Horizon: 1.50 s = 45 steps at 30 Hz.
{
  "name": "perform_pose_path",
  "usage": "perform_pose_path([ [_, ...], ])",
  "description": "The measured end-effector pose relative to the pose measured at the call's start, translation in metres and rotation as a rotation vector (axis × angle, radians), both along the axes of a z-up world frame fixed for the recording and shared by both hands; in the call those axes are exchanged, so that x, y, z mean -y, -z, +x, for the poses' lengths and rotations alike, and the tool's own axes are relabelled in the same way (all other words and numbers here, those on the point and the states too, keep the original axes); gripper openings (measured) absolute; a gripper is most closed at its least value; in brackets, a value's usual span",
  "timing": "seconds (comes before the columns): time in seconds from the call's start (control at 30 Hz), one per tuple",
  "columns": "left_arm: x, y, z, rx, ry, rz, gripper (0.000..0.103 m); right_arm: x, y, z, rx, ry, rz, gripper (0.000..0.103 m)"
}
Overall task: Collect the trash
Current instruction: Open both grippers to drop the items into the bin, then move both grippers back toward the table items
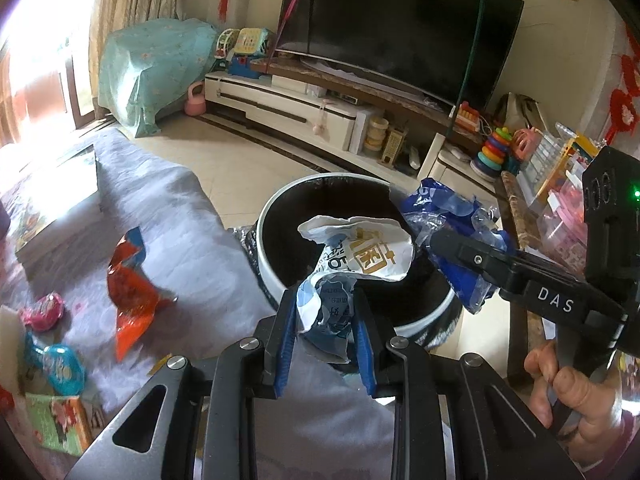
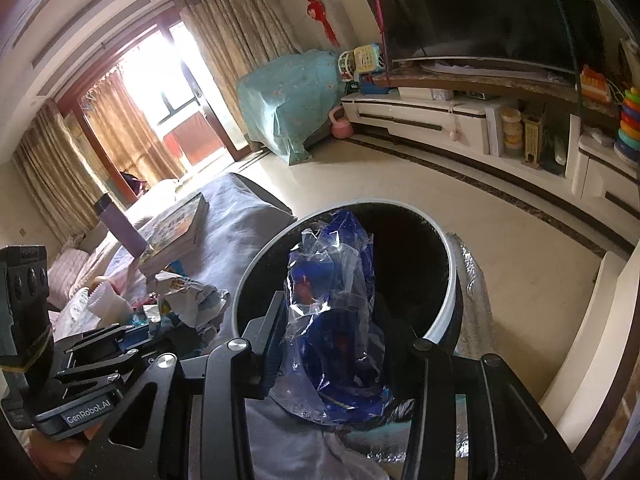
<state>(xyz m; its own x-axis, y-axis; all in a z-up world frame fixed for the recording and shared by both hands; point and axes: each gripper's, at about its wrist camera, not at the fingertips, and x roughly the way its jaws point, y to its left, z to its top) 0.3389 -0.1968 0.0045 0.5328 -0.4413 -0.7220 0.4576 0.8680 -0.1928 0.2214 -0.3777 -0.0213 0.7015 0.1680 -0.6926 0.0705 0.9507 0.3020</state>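
A round bin with a white rim and black inside stands on the floor beside the grey-covered surface; it also shows in the right wrist view. My left gripper is shut on a crumpled white and blue wrapper, held over the bin's near rim. My right gripper is shut on a blue and clear plastic bag, held over the bin's opening. In the left wrist view the right gripper reaches in from the right with the blue bag.
An orange-red wrapper, a pink packet and a teal packet lie on the grey cover. Books and a purple bottle sit further along it. A TV stand lines the far wall.
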Motion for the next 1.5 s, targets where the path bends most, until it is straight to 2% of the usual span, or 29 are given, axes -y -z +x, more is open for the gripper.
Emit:
perform_pose_path([
  [0.57, 0.028, 0.018, 0.053, -0.034, -0.012, 0.024, 0.026, 0.013, 0.011, 0.038, -0.046, -0.009, -0.022, 0.043],
  [0.8, 0.038, 0.025, 0.064, -0.041, -0.014, 0.029, 0.027, 0.017, 0.016, 0.046, -0.062, -0.012, -0.028, 0.043],
  [0.9, 0.041, 0.027, 0.067, -0.046, -0.013, 0.032, 0.028, 0.017, 0.017, 0.05, -0.066, -0.01, -0.028, 0.043],
  [0.93, 0.041, 0.028, 0.067, -0.045, -0.019, 0.033, 0.032, 0.018, 0.018, 0.051, -0.067, -0.009, -0.028, 0.043],
  [0.97, 0.04, 0.028, 0.068, -0.047, -0.024, 0.031, 0.037, 0.018, 0.018, 0.051, -0.067, -0.009, -0.026, 0.045],
  [1.0, 0.04, 0.028, 0.068, -0.049, -0.032, 0.031, 0.051, 0.019, 0.018, 0.052, -0.068, -0.009, -0.024, 0.047],
  [1.03, 0.038, 0.027, 0.067, -0.043, -0.044, 0.023, 0.06, 0.02, 0.019, 0.053, -0.07, -0.007, -0.021, 0.054],
  [1.07, 0.038, 0.025, 0.066, -0.04, -0.048, 0.018, 0.062, 0.021, 0.019, 0.053, -0.071, -0.003, -0.016, 0.061],
  [1.13, 0.036, 0.023, 0.064, -0.038, -0.049, 0.012, 0.063, 0.023, 0.018, 0.052, -0.065, 0.002, -0.008, 0.066],
  [1.33, 0.024, 0.019, 0.048, -0.023, -0.052, 0.008, 0.064, 0.024, 0.008, 0.045, -0.034, 0.014, 0.001, 0.072],
  [1.5, 0.003, 0.017, 0.024, -0.012, -0.069, -0.009, 0.068, 0.018, 0.0, 0.033, -0.007, 0.014, 0.014, 0.082],
])
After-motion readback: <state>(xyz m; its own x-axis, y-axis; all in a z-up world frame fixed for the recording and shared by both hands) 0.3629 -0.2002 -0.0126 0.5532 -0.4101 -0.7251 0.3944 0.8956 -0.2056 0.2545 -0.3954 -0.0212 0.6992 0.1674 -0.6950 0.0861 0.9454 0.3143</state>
